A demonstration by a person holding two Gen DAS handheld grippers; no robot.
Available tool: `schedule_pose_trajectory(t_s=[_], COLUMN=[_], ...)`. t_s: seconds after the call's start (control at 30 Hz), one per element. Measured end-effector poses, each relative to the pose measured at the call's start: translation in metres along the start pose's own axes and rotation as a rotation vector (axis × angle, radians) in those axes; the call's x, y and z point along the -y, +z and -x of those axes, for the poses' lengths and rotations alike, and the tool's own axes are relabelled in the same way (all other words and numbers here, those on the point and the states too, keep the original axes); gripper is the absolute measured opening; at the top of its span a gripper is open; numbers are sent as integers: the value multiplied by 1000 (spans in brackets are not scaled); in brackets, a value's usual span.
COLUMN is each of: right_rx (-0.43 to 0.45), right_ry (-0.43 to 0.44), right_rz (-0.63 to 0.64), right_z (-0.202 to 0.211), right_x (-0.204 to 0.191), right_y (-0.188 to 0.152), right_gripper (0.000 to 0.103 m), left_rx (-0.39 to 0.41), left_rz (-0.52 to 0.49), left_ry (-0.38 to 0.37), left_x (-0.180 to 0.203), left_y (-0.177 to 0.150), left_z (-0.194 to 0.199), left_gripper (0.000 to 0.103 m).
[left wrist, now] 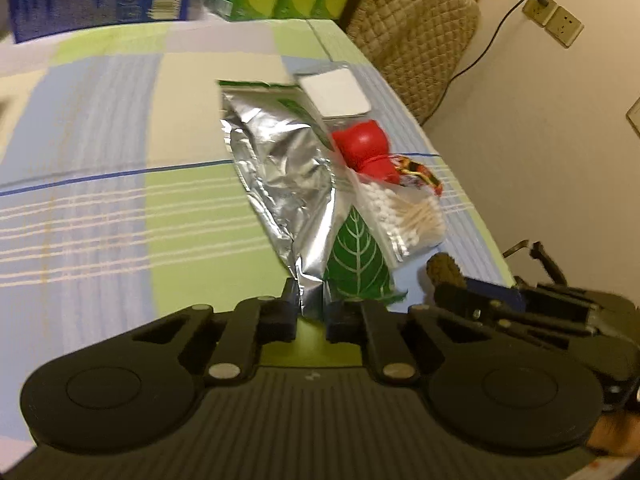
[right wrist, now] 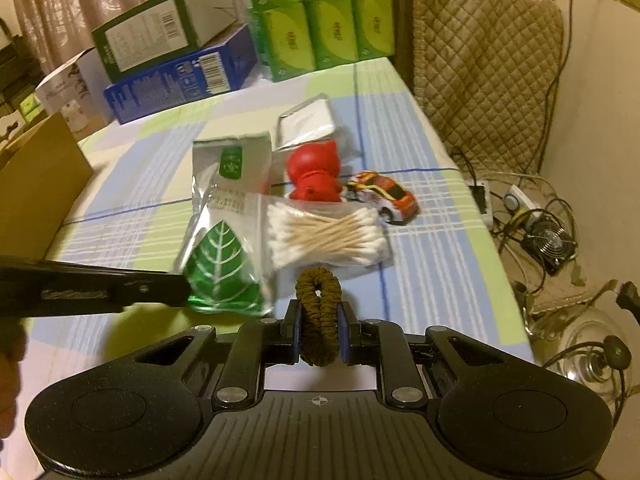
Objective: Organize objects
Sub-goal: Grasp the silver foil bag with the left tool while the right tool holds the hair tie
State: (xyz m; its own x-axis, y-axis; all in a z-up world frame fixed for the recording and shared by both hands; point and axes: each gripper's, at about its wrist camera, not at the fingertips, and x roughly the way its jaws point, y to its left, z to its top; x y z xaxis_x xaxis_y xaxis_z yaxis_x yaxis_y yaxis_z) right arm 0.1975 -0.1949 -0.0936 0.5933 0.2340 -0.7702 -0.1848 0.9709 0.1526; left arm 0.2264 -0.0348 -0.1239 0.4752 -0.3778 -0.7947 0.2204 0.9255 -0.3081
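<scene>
Your left gripper (left wrist: 311, 304) is clamped on the near edge of the silver foil pouch (left wrist: 280, 168), lying on the checked surface (left wrist: 120, 200) beside the cotton swabs (right wrist: 326, 236). Your right gripper (right wrist: 319, 322) pinches the brown hair tie (right wrist: 318, 312), just above the surface.

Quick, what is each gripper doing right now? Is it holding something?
Left gripper: shut on the corner of the crinkly silver foil pouch with a green leaf.
Right gripper: shut on the brown fabric hair tie loop.
</scene>
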Motion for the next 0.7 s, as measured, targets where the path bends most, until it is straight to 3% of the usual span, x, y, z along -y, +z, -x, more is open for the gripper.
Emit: schedule_pose_trajectory(t_s=[0.17, 0.23, 0.4, 0.47, 0.53, 0.6, 0.7], right_rx=[-7, -3, 11, 17, 13, 19, 29], right_ry=[27, 41, 67, 79, 87, 68, 41], right_rz=[-9, -10, -6, -1, 4, 5, -19], right_z=[-2, -1, -2, -3, -5, -4, -2], right_x=[-4, -8, -22, -27, -29, -26, -18], right_y=[0, 1, 7, 10, 11, 12, 13], right_gripper=[15, 15, 15, 15, 15, 15, 15], left_rx=[9, 14, 35, 46, 61, 71, 59], left_rz=[-11, -25, -23, -7, 1, 9, -2], left_ry=[25, 47, 112, 107, 92, 79, 58], left_x=[-14, -18, -31, -34, -34, -32, -27], left_y=[-12, -18, -34, -31, -23, -14, 0], left_z=[28, 43, 74, 76, 73, 68, 51], left_gripper=[8, 1, 1, 10, 32, 46, 61])
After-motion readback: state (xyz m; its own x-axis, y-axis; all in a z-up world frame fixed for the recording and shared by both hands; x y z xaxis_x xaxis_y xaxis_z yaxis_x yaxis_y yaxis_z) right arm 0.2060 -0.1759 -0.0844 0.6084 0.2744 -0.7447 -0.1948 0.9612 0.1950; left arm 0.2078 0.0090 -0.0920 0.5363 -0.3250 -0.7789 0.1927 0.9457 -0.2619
